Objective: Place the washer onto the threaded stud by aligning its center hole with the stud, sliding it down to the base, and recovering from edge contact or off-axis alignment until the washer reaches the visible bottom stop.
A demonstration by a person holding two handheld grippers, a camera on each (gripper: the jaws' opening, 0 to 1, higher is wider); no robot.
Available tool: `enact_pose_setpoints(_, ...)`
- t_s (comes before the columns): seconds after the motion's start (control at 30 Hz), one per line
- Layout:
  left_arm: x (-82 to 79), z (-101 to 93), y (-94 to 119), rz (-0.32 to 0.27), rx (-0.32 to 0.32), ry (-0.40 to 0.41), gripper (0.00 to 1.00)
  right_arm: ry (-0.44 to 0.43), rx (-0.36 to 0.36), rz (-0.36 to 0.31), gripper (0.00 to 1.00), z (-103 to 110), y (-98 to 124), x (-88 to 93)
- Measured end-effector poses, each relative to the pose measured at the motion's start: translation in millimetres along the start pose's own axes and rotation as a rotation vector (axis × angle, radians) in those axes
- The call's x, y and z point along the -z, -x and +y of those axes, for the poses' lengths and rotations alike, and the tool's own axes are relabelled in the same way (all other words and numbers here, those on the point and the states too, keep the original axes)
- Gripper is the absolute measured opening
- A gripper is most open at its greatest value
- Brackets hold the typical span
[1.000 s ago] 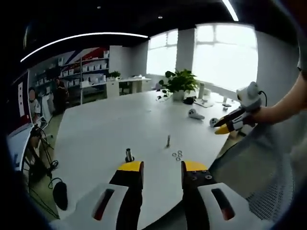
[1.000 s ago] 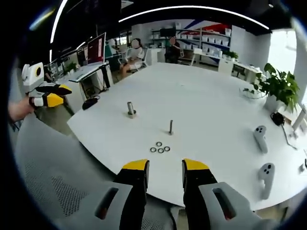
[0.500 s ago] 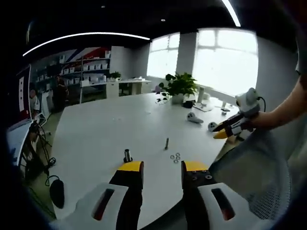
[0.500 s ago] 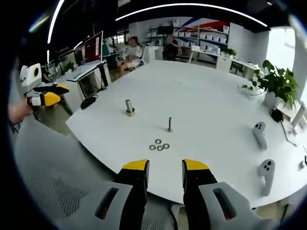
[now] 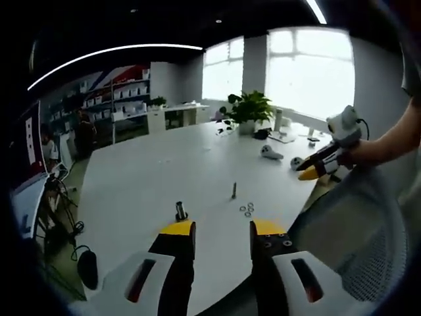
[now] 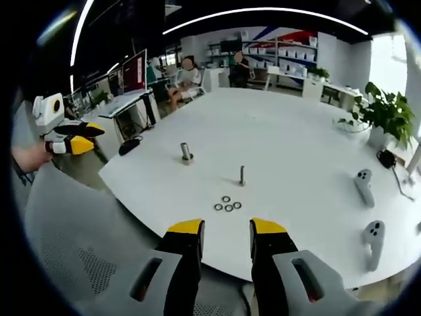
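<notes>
A thin threaded stud (image 6: 242, 176) stands upright on the white table (image 6: 289, 138), also seen as the stud (image 5: 233, 191) in the left gripper view. Several small washers (image 6: 227, 205) lie flat just in front of it, and the washers (image 5: 247, 209) sit close to the table's near edge. A thicker metal post (image 6: 186, 153) stands to the left; the post (image 5: 180, 211) is nearer my left gripper (image 5: 222, 232). That gripper is open and holds nothing. My right gripper (image 6: 225, 230) is open too, short of the table edge, and the right gripper (image 5: 316, 167) appears held by a hand.
Two white controllers (image 6: 364, 186) lie on the table's right side, near a potted plant (image 6: 382, 115). A grey mesh chair back (image 6: 79, 250) is below my grippers. People sit at desks (image 6: 177, 79) behind the table. My left gripper (image 6: 74, 137) shows at far left.
Both views have shifted slightly with the hands. The stud, post and washers stay where they were. Both grippers remain open and empty.
</notes>
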State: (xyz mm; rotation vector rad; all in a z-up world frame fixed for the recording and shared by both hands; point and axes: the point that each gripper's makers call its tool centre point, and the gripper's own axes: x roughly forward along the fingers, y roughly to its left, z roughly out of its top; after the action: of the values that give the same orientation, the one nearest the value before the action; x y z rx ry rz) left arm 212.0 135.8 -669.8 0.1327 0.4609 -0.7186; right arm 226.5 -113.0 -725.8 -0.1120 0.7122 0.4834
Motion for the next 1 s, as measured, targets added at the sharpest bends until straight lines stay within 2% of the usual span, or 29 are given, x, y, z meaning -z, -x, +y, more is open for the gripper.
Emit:
enact_pose_setpoints(0.2,1.1,-3.2,-2.1,0.009,0.022,0.002,0.31,-0.017,-0.017,-0.002,0.30,2.5,-0.2,-1.1)
enact_pose_setpoints(0.6,2.7,0.6,-2.2,0.020,-0.003,0.000,0.32,-0.011,-0.032,-0.005,0.30,5.1,-1.1,-1.1)
enact_pose_setpoints(1.0,5.8,0.0,-2.4,0.032,-0.001,-0.002,0.32,-0.035,-0.011,-0.014,0.30,1.2,1.4,-2.2)
